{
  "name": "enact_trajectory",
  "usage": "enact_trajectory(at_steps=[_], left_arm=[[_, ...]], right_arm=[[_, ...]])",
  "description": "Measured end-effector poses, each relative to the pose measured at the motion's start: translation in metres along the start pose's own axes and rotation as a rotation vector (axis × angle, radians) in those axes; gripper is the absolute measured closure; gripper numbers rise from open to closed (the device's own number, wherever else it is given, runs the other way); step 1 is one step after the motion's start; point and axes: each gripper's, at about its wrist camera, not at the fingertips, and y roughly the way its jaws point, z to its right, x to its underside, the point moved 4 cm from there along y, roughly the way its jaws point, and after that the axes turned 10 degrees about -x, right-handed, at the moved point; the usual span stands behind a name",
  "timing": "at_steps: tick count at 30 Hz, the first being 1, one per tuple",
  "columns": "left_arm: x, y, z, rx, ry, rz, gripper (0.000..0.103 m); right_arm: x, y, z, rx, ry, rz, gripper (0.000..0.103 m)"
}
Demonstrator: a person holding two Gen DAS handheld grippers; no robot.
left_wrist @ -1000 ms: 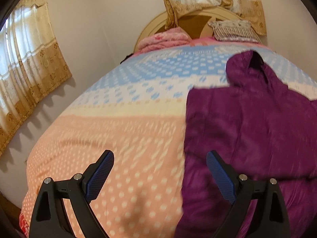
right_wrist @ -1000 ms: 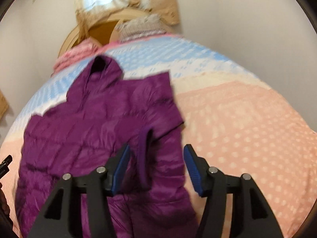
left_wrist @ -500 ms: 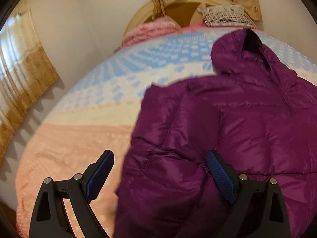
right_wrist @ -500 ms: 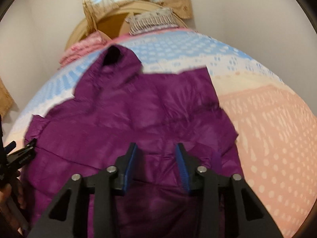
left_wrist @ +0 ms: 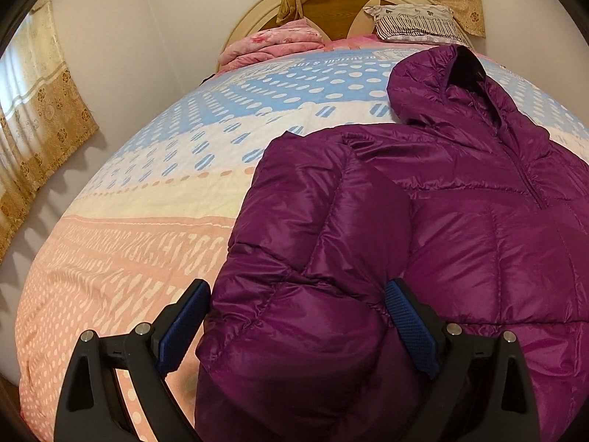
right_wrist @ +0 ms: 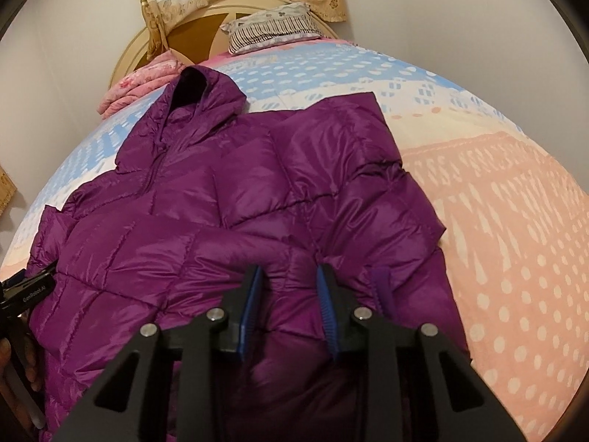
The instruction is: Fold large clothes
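Observation:
A purple hooded puffer jacket (left_wrist: 478, 228) lies front up on the bed, hood toward the headboard, both sleeves folded in over the body. My left gripper (left_wrist: 298, 324) is open wide, straddling the puffy left sleeve (left_wrist: 302, 258) low over the bed. In the right wrist view, my right gripper (right_wrist: 289, 294) is closing its jaws, and a ridge of the jacket (right_wrist: 257, 184) near the right sleeve is bunched between the blue pads (right_wrist: 252, 294), which press on it. A dark purple cuff (right_wrist: 381, 287) sits just right of that gripper.
The bed has a dotted quilt (left_wrist: 121, 258) in pink, cream and blue bands. At the headboard (left_wrist: 331, 3) lie a folded pink blanket (left_wrist: 276, 42) and a striped pillow (left_wrist: 412, 22). Walls and curtains (left_wrist: 33, 118) close in around the bed. A hand (right_wrist: 14, 361) shows at the lower left.
Both grippers came forward and down onto the jacket. The left one now straddles the sleeve instead of bare quilt. The right jaws narrowed from wide apart onto a fold of fabric.

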Motion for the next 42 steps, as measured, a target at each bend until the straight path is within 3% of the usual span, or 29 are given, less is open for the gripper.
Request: enact_trajectory(at_steps=[15,22,28,32,35,37,39,42], left_arm=[[0.002,0.004,0.001,-0.005,0.014,-0.005,0.006],[0.001,0.003,0.0,0.005,0.003,-0.005,0.006],[-0.01,-0.023,-0.021,0.031,-0.015,0.012,0.006],[-0.044,-0.038,-0.05,0.065,-0.09,0.071,0.006],[-0.07,-0.018,-0.058,0.011,-0.129,0.063,0.006],[-0.081,-0.002,-0.057,-0.032,-0.136,0.05,0.006],[-0.089,0.018,-0.048,-0.015,-0.126,0.02,0.006],[-0.092,0.043,-0.03,-0.049,-0.098,-0.007,0.006]], right_arm=[[0.002,0.004,-0.008,0.09,-0.069,-0.022,0.07],[0.002,0.004,-0.011,0.093,-0.073,-0.023,0.07],[-0.003,-0.001,-0.012,0.082,-0.099,-0.063,0.068],[-0.03,-0.036,-0.013,0.042,-0.078,0.052,0.057],[-0.067,-0.046,-0.005,0.031,-0.039,0.127,0.057],[-0.096,-0.038,0.007,0.053,-0.003,0.155,0.057],[-0.113,-0.023,0.019,0.067,0.028,0.162,0.057],[-0.125,0.012,0.034,0.068,0.059,0.11,0.057]])
